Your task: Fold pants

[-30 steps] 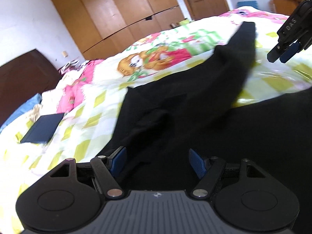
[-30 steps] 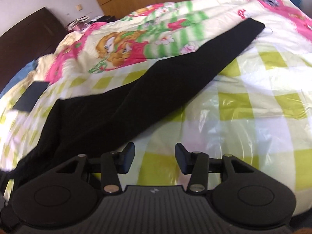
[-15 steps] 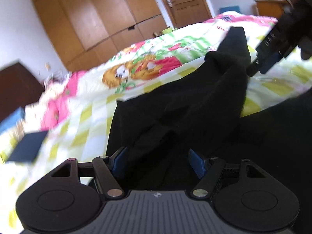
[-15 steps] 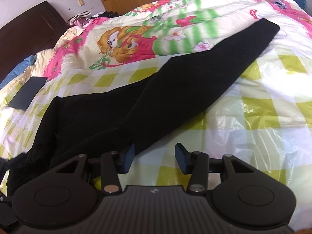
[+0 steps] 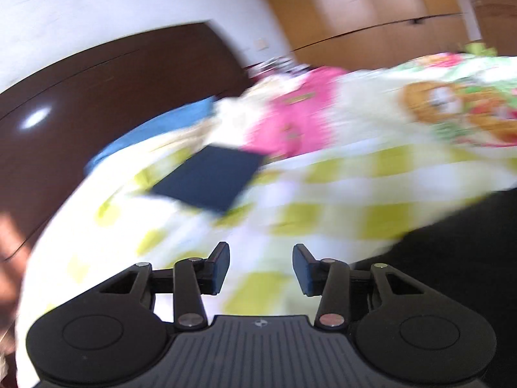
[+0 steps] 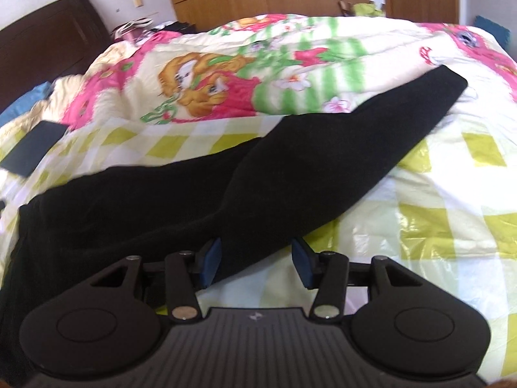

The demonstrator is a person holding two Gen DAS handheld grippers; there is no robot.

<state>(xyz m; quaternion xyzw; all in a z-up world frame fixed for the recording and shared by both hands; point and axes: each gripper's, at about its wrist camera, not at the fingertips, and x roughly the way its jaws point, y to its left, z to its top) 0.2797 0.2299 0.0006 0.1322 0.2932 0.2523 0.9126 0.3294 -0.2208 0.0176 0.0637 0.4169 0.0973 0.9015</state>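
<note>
I found the pants (image 6: 258, 174) lying on the quilt (image 6: 452, 226), stretched from the waist end at lower left of the right wrist view to the hem at upper right. The two legs appeared to lie one over the other, so I judged the lengthwise fold largely done; a ridge ran down the cloth and the legs did not quite match along their edges. No crosswise fold was visible: hem and waist lay well apart. I judged that those folds remained, and some smoothing besides.

My right gripper (image 6: 257, 266) stood over the near edge of the pants. Its jaws were parted and had just been widening; the cloth edge showed between them, but the pads did not press on it. It held nothing.

My left gripper (image 5: 261, 268) pointed off the garment toward the headboard (image 5: 97, 123), with a dark flat item (image 5: 206, 182) lying on the quilt ahead. That view was heavily blurred. Its jaws had just been narrowing, yet a clear gap remained and only quilt showed between them. It gripped nothing. The pants showed there only as a black mass at the right margin (image 5: 468, 258).
</note>
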